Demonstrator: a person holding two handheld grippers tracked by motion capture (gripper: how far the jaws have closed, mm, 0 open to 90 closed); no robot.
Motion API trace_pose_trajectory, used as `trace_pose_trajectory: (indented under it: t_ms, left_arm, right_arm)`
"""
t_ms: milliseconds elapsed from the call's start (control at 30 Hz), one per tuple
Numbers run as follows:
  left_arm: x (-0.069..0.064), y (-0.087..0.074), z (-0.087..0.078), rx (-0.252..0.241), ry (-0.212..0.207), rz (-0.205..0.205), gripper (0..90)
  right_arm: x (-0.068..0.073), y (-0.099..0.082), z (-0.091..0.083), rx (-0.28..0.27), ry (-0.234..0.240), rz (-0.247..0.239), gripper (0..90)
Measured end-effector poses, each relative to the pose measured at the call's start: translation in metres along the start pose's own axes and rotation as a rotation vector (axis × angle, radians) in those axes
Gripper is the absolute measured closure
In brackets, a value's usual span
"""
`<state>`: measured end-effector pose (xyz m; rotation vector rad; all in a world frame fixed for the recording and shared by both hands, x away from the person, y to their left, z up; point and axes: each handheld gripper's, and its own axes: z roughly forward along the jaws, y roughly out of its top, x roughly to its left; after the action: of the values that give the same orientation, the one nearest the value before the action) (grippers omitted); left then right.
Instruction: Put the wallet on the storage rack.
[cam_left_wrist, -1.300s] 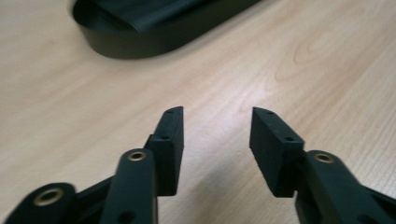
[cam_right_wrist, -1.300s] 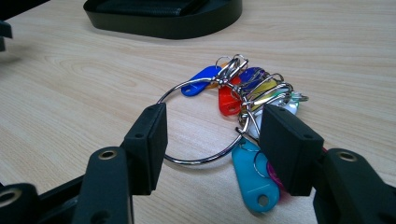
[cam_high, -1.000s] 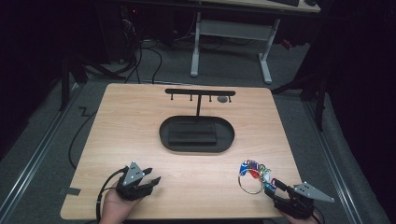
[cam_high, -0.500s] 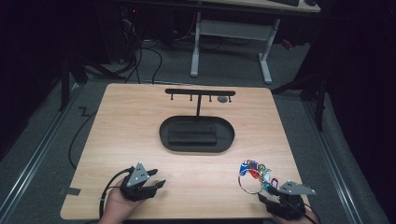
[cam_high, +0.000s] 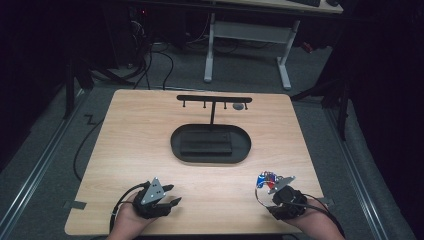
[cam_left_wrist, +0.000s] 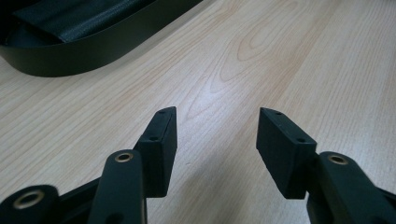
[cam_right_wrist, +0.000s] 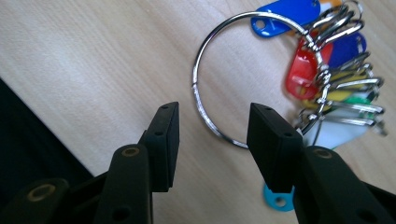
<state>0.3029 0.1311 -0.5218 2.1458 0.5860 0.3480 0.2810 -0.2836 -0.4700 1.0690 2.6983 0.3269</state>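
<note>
A large metal key ring (cam_right_wrist: 204, 116) with several coloured tags (cam_right_wrist: 301, 70) lies flat on the wooden table (cam_high: 125, 150) near its front right. In the high view the key ring (cam_high: 265, 180) shows just ahead of my right gripper (cam_high: 270, 192). My right gripper (cam_right_wrist: 212, 121) hangs over the ring's near arc; its jaws have just been closing, the wire lies between them and the pads stand apart from it. My left gripper (cam_high: 174, 195) rests at the front left, and in its own view the left gripper (cam_left_wrist: 215, 126) is open over bare wood.
A black oval base (cam_high: 210, 142) with a post and a hook bar (cam_high: 214, 99) stands at the table's middle back; the base's rim (cam_left_wrist: 70, 56) is at the upper left of the left gripper view. The table's front edge runs close behind both hands.
My right gripper has moved left and away from the front edge, over the key ring, and its jaws have narrowed. The left gripper has stayed put.
</note>
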Motion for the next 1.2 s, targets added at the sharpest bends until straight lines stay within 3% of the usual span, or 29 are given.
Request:
trace_pose_trajectory:
  t_ms: [100, 367, 567, 833, 1033, 1067, 1200]
  left_arm:
    - [0.002, -0.003, -0.003, 0.001, 0.002, -0.014, 48.6]
    - [0.003, -0.004, -0.005, -0.003, 0.006, -0.031, 48.7]
    - [0.0, -0.002, -0.001, 0.011, 0.001, -0.003, 48.7]
    - [0.001, -0.003, -0.004, 0.0, -0.003, -0.013, 48.7]
    - [0.001, -0.002, -0.003, 0.0, -0.006, -0.004, 48.7]
    - [0.001, -0.002, -0.003, 0.001, -0.005, -0.001, 48.7]
    - [0.002, -0.003, -0.004, -0.004, -0.004, -0.007, 48.6]
  right_arm:
    - [-0.006, 0.009, 0.004, 0.045, 0.014, -0.01, 55.1]
    - [-0.008, 0.026, 0.013, 0.053, 0.058, 0.009, 55.7]
    - [-0.002, 0.044, 0.024, 0.092, 0.071, -0.009, 57.0]
    - [-0.012, 0.062, 0.04, 0.173, 0.108, 0.059, 58.4]
    - [-0.013, 0.074, 0.043, 0.268, 0.101, 0.075, 63.0]
    - [-0.013, 0.076, 0.043, 0.281, 0.104, 0.097, 63.7]
    - [-0.013, 0.074, 0.043, 0.308, 0.128, 0.035, 52.6]
